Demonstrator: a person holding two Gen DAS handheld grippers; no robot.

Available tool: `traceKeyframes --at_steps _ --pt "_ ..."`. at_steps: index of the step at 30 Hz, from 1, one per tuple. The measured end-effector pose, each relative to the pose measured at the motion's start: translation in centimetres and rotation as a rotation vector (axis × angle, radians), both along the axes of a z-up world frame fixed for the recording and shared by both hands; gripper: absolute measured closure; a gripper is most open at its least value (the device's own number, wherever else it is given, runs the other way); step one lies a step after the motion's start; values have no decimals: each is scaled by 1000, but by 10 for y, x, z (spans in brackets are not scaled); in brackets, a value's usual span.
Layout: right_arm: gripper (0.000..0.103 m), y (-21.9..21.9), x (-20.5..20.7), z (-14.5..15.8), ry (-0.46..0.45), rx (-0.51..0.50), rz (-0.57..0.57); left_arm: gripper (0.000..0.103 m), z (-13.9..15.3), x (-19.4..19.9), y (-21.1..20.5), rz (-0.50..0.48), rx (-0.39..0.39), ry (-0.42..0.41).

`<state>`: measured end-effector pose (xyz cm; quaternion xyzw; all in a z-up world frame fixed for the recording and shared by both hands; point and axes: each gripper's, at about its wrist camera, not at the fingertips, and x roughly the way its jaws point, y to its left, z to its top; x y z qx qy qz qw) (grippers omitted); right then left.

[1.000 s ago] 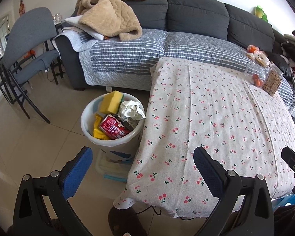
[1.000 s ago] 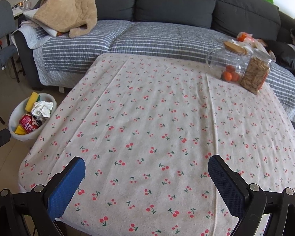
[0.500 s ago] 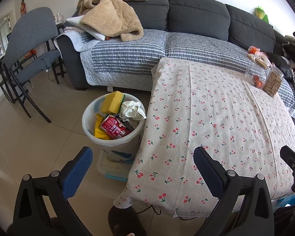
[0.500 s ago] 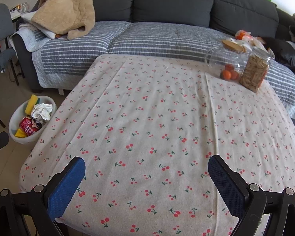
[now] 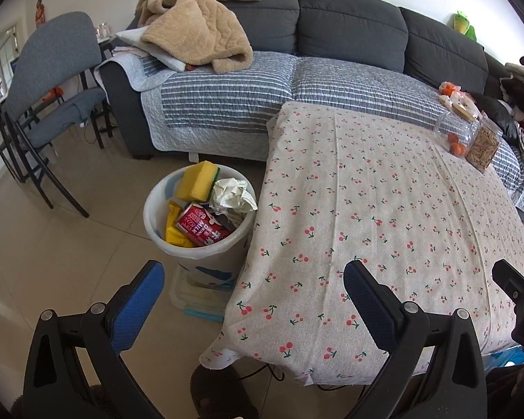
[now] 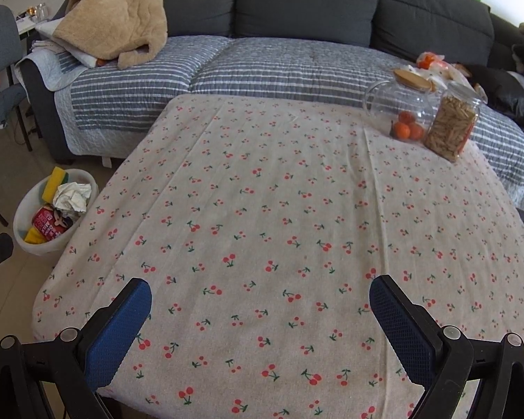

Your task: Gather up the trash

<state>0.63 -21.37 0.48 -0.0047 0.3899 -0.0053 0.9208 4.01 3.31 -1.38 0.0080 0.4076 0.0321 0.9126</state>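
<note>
Your left gripper (image 5: pixel 253 282) is spread wide and holds nothing; the white trash bin (image 5: pixel 195 244) stands on the floor just ahead of it, touching the table's corner. In the bin lie a yellow sponge (image 5: pixel 195 181), crumpled paper (image 5: pixel 233 193), a red can (image 5: pixel 202 229) and a yellow wrapper (image 5: pixel 176 234). Your right gripper (image 6: pixel 260 296) is equally wide and empty, above the cherry-print tablecloth (image 6: pixel 279 216). At the cloth's far corner, away from the bin, stand a glass jar of oranges (image 6: pixel 401 108) and a pasta jar (image 6: pixel 452 127). Behind the table is a grey sofa (image 6: pixel 297 0).
</note>
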Motion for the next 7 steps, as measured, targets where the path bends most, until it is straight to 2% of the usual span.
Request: traceKeyframes --at_steps 5,7 --pt "1 0 0 0 1 -1 -1 0 0 1 1 -9 -12 11" --pt "1 0 1 -1 1 -1 -1 0 2 7 7 -7 -39 33"
